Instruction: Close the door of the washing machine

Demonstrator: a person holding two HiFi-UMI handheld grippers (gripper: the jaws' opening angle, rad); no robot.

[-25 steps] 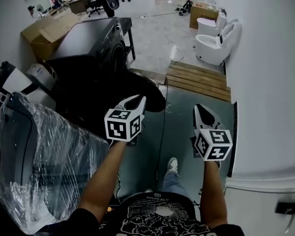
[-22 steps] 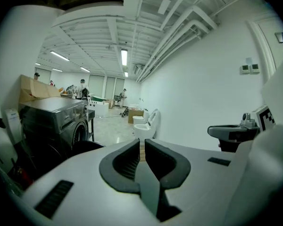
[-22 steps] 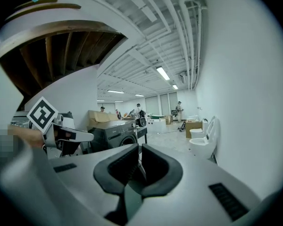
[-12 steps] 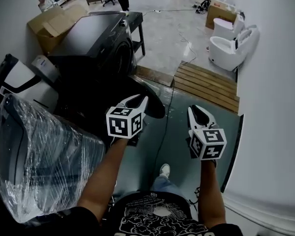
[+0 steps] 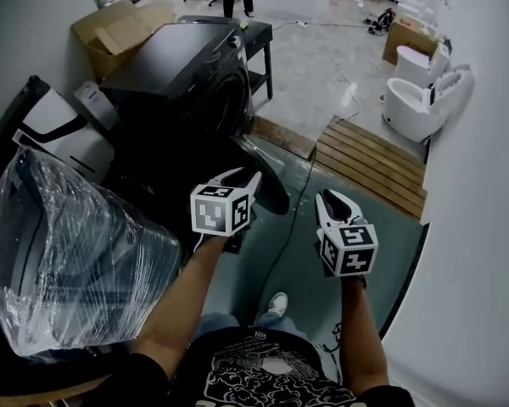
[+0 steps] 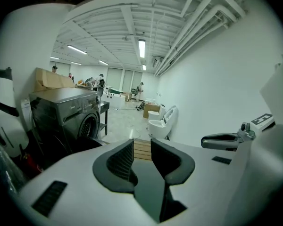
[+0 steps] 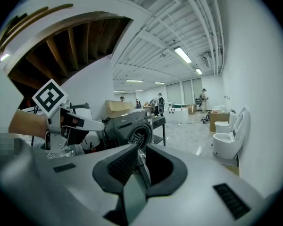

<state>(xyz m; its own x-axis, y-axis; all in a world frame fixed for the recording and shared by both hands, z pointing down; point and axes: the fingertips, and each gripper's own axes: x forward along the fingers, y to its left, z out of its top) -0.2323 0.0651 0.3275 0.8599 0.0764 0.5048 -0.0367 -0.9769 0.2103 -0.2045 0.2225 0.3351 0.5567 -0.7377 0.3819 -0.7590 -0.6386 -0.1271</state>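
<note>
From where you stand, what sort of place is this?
Probably a warehouse or product-testing hall, not a home: a front-loading washing machine stands on the open floor, loose toilets sit by the wall, and cardboard boxes lie behind.

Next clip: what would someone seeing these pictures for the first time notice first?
The dark washing machine stands at the upper left of the head view, its round door swung open toward the person. Near the door in that view is the left gripper, jaws opening with nothing between them. A bulky plastic-wrapped appliance fills the lower left, and white toilets line the right wall.
</note>
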